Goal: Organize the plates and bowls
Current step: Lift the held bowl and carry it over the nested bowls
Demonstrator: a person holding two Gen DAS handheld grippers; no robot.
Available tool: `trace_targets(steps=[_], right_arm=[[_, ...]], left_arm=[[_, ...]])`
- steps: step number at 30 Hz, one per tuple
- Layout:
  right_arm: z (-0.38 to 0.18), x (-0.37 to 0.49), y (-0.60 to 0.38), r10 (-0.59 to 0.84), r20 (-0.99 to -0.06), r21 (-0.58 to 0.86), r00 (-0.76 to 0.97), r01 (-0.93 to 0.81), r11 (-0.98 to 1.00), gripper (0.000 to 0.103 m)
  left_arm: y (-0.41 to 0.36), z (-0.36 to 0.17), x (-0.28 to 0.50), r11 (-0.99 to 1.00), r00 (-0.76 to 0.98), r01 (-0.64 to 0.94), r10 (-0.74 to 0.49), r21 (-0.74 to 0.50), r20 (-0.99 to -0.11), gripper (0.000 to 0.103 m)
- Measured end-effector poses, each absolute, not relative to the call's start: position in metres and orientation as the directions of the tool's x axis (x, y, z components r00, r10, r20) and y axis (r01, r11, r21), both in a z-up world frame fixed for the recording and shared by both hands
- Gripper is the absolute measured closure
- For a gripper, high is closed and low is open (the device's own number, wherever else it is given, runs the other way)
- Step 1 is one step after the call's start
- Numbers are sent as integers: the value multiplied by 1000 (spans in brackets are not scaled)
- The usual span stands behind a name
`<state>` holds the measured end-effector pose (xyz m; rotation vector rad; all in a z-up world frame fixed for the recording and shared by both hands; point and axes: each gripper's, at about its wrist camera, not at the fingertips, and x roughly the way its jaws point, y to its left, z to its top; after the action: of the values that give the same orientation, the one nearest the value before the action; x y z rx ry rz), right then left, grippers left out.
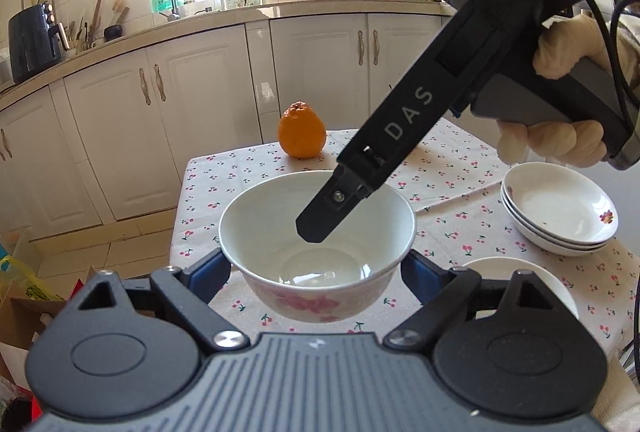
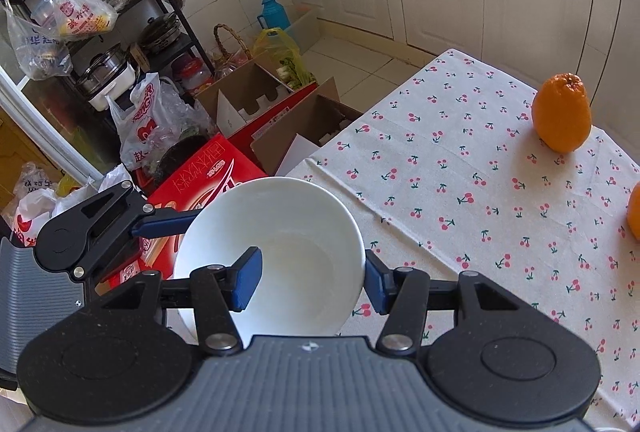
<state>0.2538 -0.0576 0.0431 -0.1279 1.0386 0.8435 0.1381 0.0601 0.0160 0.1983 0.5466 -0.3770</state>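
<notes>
A: We hold the white porcelain bowl with pink flowers (image 1: 316, 252) off the cherry-print tabletop (image 1: 452, 216); the left gripper (image 1: 316, 274) clamps its jaws on the outer sides.

B: Our right gripper (image 2: 308, 282) pinches the bowl's rim, one blue pad (image 2: 246, 282) inside, jaws closed on the wall. Stacked white dishes (image 1: 560, 212) sit right, an orange (image 1: 302, 130) beyond.

An orange (image 1: 302, 130) stands behind the bowl (image 1: 316, 244) (lifted above the table (image 1: 460, 200)), stacked dishes (image 1: 560, 212) to its right
</notes>
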Motion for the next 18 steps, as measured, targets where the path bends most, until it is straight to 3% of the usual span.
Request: trace_targets(steps=[18], right_arm=[[52,185,-99,562,-782,264,269,-675,689,43]], left_arm=[[31,24,83,890,766,449,-339,78,-546,12]])
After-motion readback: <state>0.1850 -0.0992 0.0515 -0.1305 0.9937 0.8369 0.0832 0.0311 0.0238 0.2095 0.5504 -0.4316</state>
